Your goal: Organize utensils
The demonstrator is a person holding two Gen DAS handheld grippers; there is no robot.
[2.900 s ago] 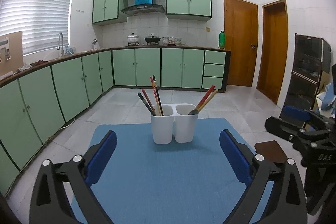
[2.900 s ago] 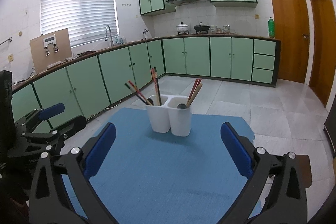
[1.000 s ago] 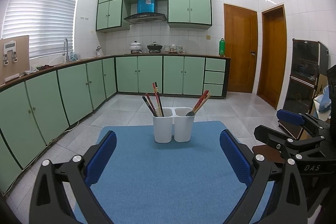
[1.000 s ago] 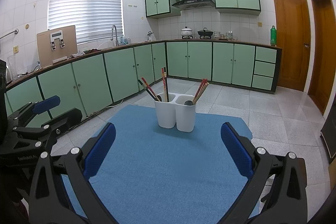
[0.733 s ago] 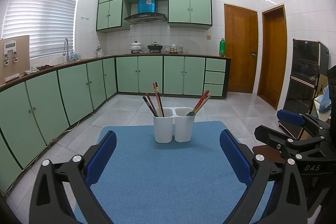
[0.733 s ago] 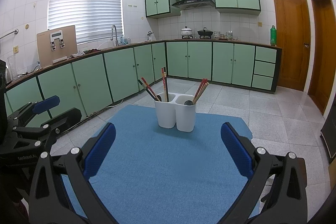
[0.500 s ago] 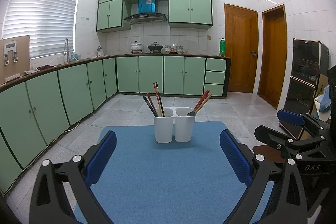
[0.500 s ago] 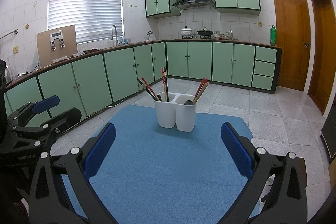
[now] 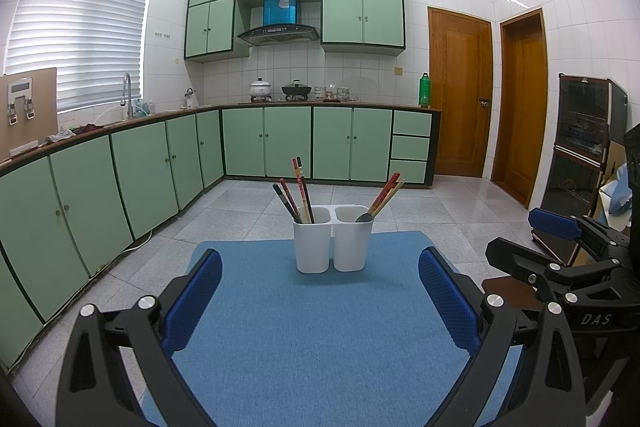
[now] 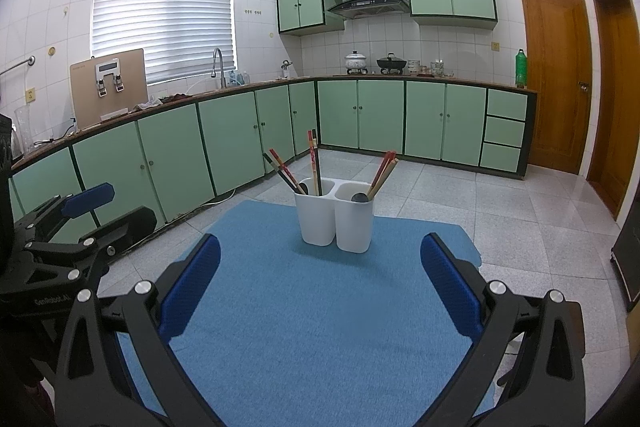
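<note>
While both grippers hover low over the blue mat, the left gripper and right gripper each hold their jaws wide apart with nothing between them. The white holder stands upright at the mat's far end, well apart from both. Chopsticks lean in its left cup; more chopsticks and a spoon sit in the right.

Holder smooth white plastic; mat matt blue woven cloth; floor glossy tile; doors varnished wood.
</note>
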